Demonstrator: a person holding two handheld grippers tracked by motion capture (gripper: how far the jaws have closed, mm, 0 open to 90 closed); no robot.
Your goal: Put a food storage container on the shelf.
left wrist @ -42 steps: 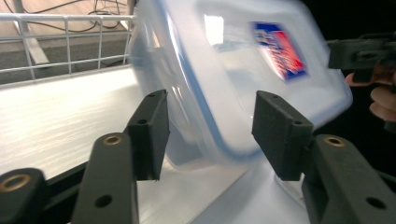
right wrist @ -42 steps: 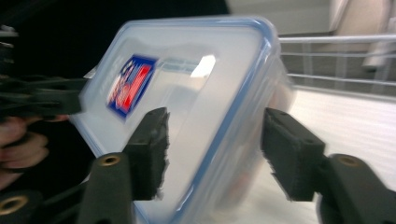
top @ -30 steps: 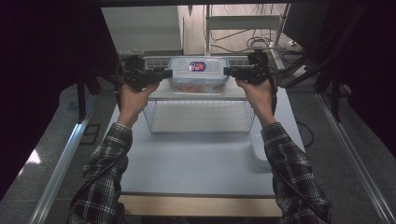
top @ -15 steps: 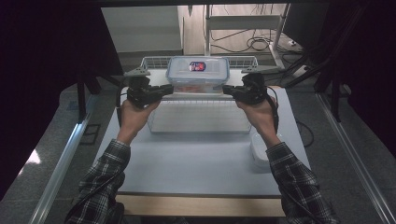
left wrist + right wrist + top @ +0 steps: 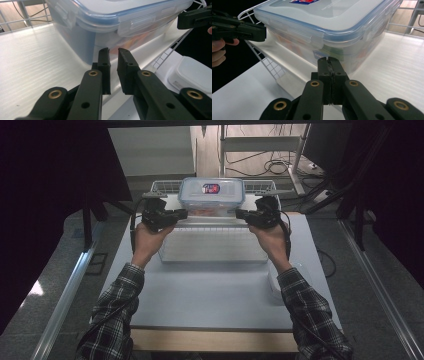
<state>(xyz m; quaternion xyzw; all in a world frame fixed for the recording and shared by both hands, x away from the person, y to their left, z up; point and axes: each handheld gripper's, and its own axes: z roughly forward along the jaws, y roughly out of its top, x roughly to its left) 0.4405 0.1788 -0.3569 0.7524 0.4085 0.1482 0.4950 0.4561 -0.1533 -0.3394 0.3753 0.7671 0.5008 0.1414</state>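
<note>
Container (image 5: 212, 196) sits between our shut left gripper (image 5: 181, 213) and shut right gripper (image 5: 241, 214); we should press evenly, lowering it level into wire basket (image 5: 212, 251).

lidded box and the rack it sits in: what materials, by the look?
Lidded box: apparently clear plastic, glossy; contents show through the walls, blue seal line under the lid, moulded snap flaps. Rack: looks like white-coated metal wire in a thin welded grid, with a ribbed white sheet, likely plastic, as its floor.

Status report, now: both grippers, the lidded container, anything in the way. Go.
Left gripper nearly shut, nothing between pads; right gripper shut, empty. Both flank the lidded container on the wire rack. Small white tub on table, clear of it.
</note>
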